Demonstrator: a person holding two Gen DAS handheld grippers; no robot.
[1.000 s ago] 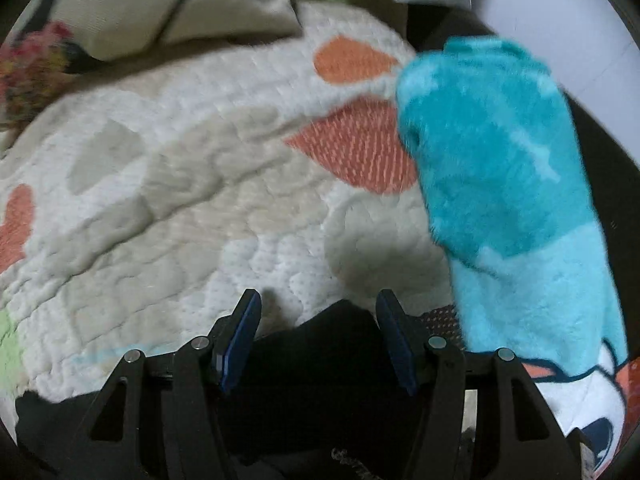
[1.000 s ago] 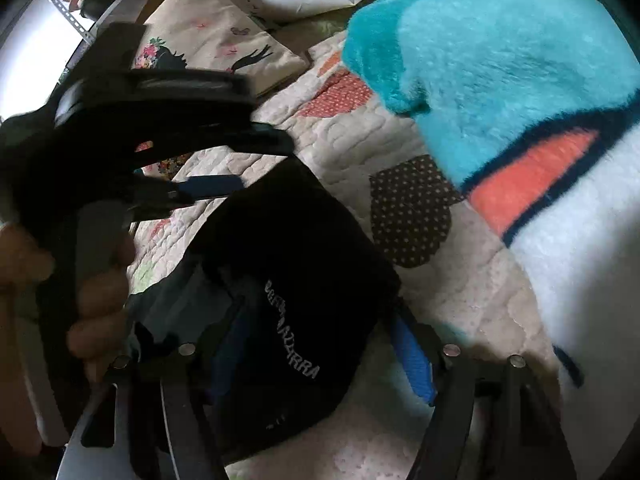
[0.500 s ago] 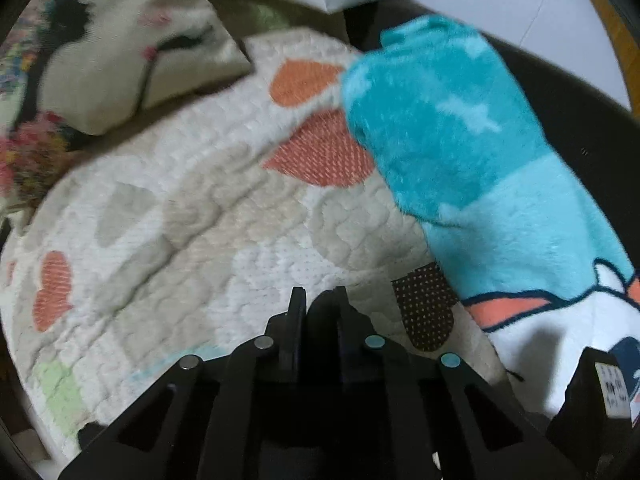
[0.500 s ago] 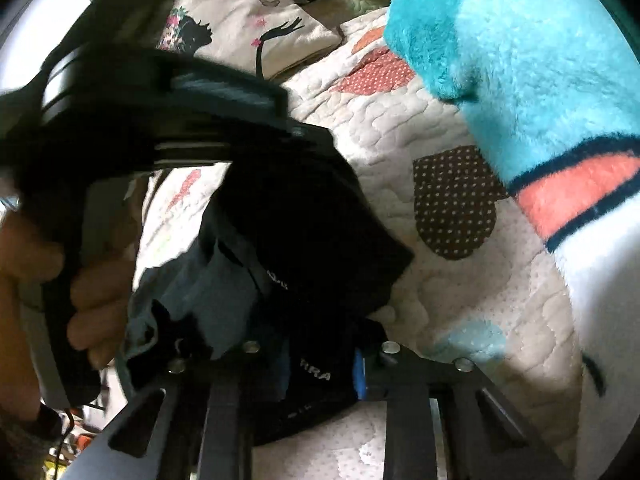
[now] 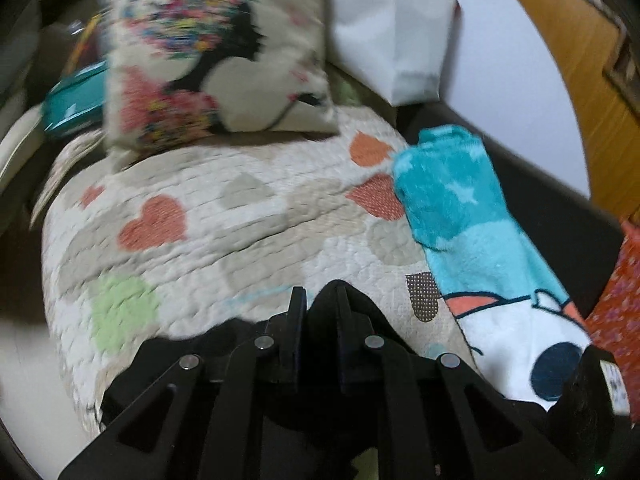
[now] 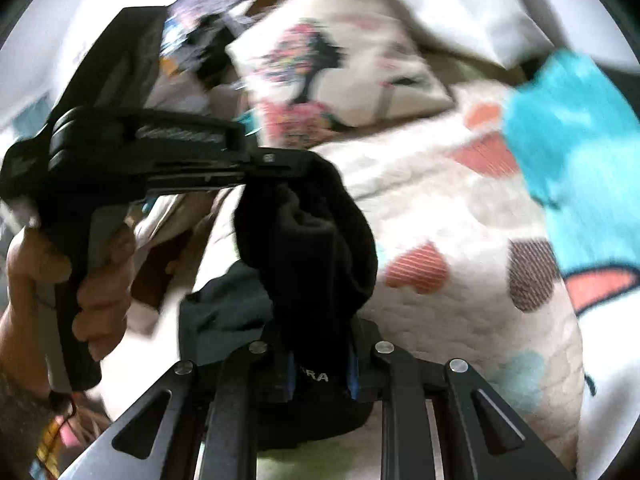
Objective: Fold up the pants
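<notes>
The black pants [image 6: 312, 240] hang lifted above the heart-patterned quilt [image 6: 440, 208], bunched, with a white lettering patch low down. My right gripper [image 6: 320, 364] has the cloth between its blue pads and its jaws are closing on it. In the same view my left gripper [image 6: 280, 164], held by a hand [image 6: 92, 280], pinches the upper edge of the pants. In the left wrist view my left gripper [image 5: 320, 300] is shut on a hump of the pants [image 5: 376, 320], above the quilt [image 5: 240, 240].
A teal and white plush blanket [image 5: 460, 200] lies along the quilt's right side. A printed cushion [image 5: 216, 60] and a white pillow [image 5: 392, 28] sit at the far end. Red patterned fabric [image 5: 616, 300] shows at the right edge. A wooden door stands beyond.
Both grippers went from open to shut on the pants and then rose, lifting the cloth off the quilt. The right wrist view has rolled, and more of the far cushion shows.
</notes>
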